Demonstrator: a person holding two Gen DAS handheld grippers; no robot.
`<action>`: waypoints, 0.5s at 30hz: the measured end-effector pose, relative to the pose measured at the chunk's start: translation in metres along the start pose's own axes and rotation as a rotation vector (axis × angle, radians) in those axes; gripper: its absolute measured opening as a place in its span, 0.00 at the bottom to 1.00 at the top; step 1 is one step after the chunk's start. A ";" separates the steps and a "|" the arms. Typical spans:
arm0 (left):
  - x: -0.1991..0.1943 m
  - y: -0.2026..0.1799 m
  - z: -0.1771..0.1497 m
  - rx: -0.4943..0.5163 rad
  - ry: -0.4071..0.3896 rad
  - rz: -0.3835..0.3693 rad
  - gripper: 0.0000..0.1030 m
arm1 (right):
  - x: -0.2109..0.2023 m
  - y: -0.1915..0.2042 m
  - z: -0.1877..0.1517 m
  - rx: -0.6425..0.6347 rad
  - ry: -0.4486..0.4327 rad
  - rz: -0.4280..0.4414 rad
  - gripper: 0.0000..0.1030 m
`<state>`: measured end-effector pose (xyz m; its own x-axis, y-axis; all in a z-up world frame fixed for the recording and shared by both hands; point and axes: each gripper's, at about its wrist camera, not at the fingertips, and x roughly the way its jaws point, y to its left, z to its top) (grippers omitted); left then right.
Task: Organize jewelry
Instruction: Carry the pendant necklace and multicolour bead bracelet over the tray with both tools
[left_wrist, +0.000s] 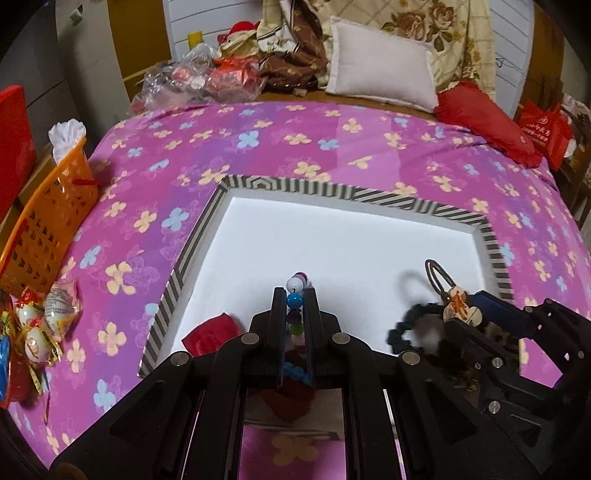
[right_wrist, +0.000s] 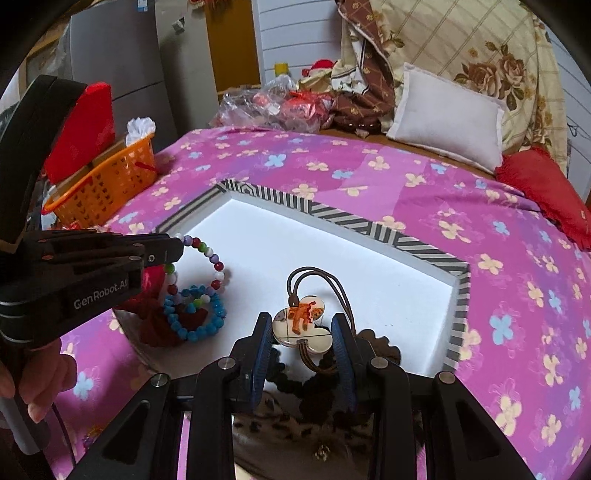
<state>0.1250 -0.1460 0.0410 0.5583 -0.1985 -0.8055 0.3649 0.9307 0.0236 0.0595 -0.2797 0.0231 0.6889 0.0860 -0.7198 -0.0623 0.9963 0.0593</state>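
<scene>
Left fingers (left_wrist: 294, 295): clamped on bead string (right_wrist: 207, 254)
Right fingers (right_wrist: 301, 328): gripping charm (right_wrist: 301, 325)
Tray (left_wrist: 399, 197): on bed (left_wrist: 295, 136)

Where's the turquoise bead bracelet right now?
In the right wrist view the turquoise bead bracelet lies at the white tray's near-left corner, under the multicoloured bead strand hanging from the left tongs.

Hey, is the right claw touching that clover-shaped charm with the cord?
Touching. The right wrist view shows the right claw with both blue pads pressed against the sides of the clover-shaped charm.
</scene>
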 end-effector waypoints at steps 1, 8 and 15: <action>0.002 0.001 -0.001 -0.001 0.003 0.002 0.07 | 0.004 0.000 0.000 -0.001 0.006 0.001 0.31; 0.023 0.017 -0.010 -0.019 0.043 0.033 0.07 | 0.024 0.003 -0.002 0.000 0.051 0.018 0.31; 0.038 0.026 -0.019 -0.041 0.075 0.059 0.07 | 0.039 0.006 -0.004 0.006 0.089 0.020 0.31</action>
<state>0.1413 -0.1239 -0.0005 0.5201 -0.1204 -0.8456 0.3015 0.9522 0.0499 0.0826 -0.2707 -0.0073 0.6203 0.1050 -0.7773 -0.0705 0.9945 0.0780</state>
